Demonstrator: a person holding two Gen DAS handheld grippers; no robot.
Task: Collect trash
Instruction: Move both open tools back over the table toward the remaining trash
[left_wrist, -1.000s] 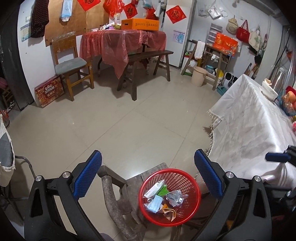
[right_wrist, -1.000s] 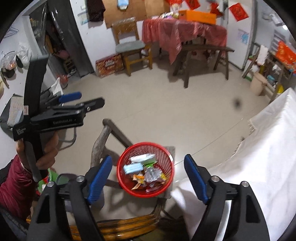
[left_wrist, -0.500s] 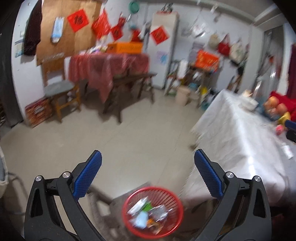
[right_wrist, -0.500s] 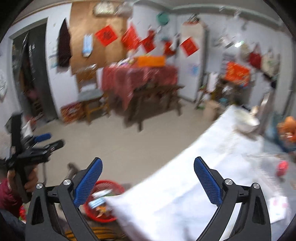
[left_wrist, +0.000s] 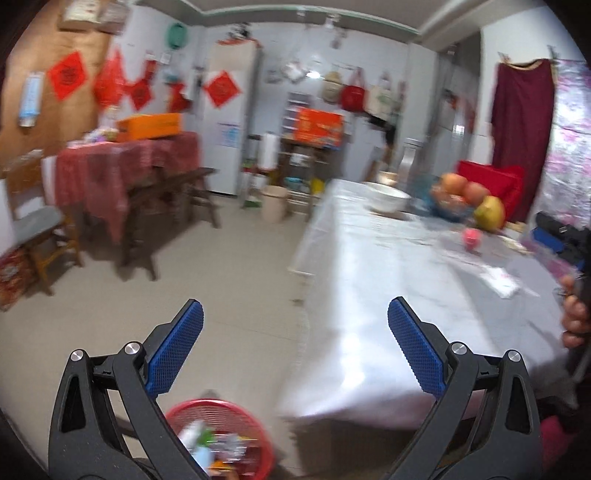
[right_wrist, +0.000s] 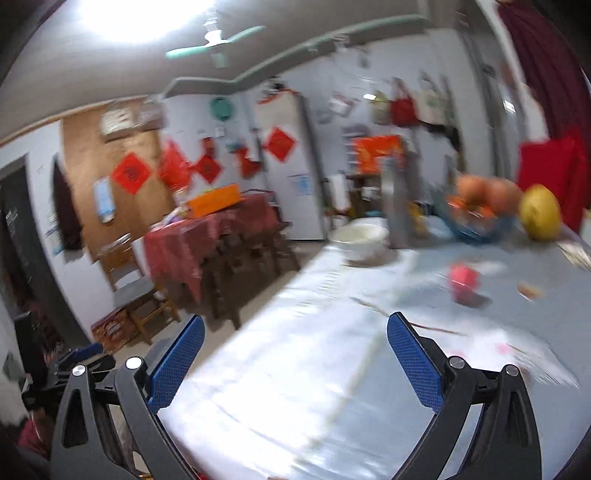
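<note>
at the far left sits the red-draped side table, no part of our job. low in the left wrist view is our red basket, already holding wrappers and set on something beside the near corner of the big table with its pale cloth. our left gripper hangs above that corner, jaws wide apart and empty. our right gripper is over the cloth, jaws spread as wide as they go, nothing between them. we judge we are between pickups: basket fed, both tools free, looking for the next scrap. further right lie flat paper scraps on the cloth, a small pink thing beyond them; the blur keeps us from naming either. next we need the right gripper lowered flat to a scrap, pinching it without dragging the cloth.
</note>
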